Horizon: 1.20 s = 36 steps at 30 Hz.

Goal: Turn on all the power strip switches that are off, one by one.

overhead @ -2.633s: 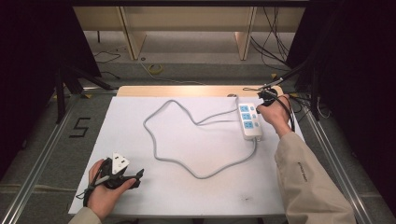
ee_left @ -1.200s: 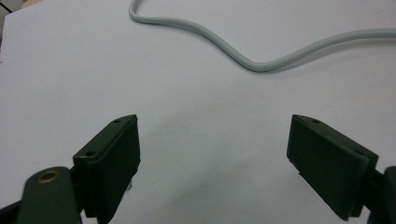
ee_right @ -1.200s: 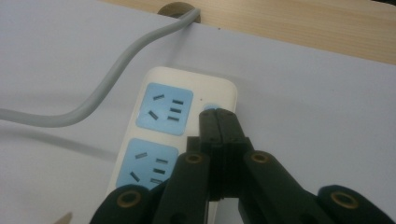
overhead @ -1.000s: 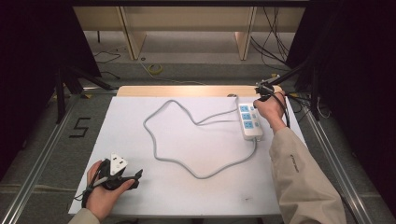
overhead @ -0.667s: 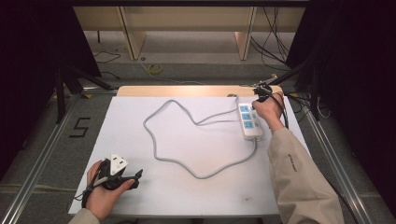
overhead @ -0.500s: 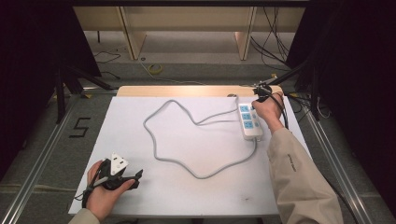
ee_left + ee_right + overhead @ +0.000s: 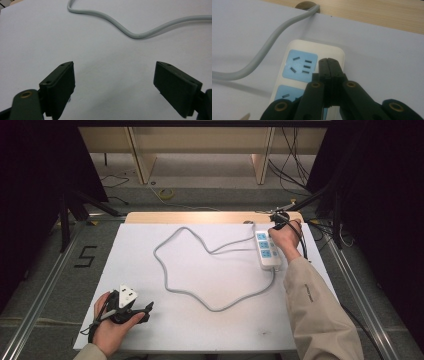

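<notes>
Here the right tool [image 7: 330,65], its jaws pressed together on nothing, rests over the white power strip [image 7: 268,251] at the worktop's [image 7: 200,320] far right edge, while the left tool [image 7: 113,85] sits spread wide near the grey cable [image 7: 135,35].

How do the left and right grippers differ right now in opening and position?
The left gripper has its fingers spread wide; the right gripper has them pressed together, nothing between. The left rests at the table's near left corner, off the grey cable; the right sits over the power strip at the far right. Both hold nothing.
</notes>
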Each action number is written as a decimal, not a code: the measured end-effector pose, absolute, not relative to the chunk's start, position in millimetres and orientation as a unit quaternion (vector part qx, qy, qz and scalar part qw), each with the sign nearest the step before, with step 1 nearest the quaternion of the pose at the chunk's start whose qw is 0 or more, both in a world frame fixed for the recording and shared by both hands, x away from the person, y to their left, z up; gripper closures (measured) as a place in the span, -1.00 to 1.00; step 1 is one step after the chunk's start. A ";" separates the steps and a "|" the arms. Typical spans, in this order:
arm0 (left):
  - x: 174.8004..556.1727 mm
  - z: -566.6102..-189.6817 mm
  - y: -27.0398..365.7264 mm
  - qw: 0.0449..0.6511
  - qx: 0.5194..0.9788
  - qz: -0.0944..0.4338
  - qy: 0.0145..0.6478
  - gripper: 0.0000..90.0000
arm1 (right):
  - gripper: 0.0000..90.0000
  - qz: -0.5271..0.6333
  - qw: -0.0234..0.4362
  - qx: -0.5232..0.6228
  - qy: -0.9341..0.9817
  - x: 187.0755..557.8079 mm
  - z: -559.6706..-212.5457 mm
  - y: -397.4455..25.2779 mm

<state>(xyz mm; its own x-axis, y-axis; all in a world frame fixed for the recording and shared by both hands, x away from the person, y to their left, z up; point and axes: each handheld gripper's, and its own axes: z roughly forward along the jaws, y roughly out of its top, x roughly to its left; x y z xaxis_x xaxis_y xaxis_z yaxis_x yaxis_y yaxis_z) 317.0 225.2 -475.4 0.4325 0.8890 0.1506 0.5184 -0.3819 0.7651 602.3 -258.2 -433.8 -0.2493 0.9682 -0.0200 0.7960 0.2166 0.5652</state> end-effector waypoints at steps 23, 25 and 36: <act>317.2 -475.9 224.3 0.324 0.784 0.283 0.447 -0.62 | 1.00 0.231 0.187 0.586 0.754 607.9 -439.9 -260.4; 316.8 -475.6 224.4 0.324 0.784 0.284 0.447 -0.62 | 1.00 0.233 0.186 0.587 0.753 608.0 -440.4 -261.2; 317.1 -475.8 224.9 0.324 0.783 0.284 0.449 -0.62 | 1.00 0.229 0.186 0.585 0.756 608.5 -441.8 -260.8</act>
<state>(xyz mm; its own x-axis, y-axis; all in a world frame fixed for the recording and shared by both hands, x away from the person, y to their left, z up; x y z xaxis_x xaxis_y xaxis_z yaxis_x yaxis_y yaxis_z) 317.1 224.9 -475.8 0.4350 0.8872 0.1536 0.5188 -0.3864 0.7626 608.5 -260.8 -441.8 -0.2467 0.9690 -0.0132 0.7990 0.2111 0.5630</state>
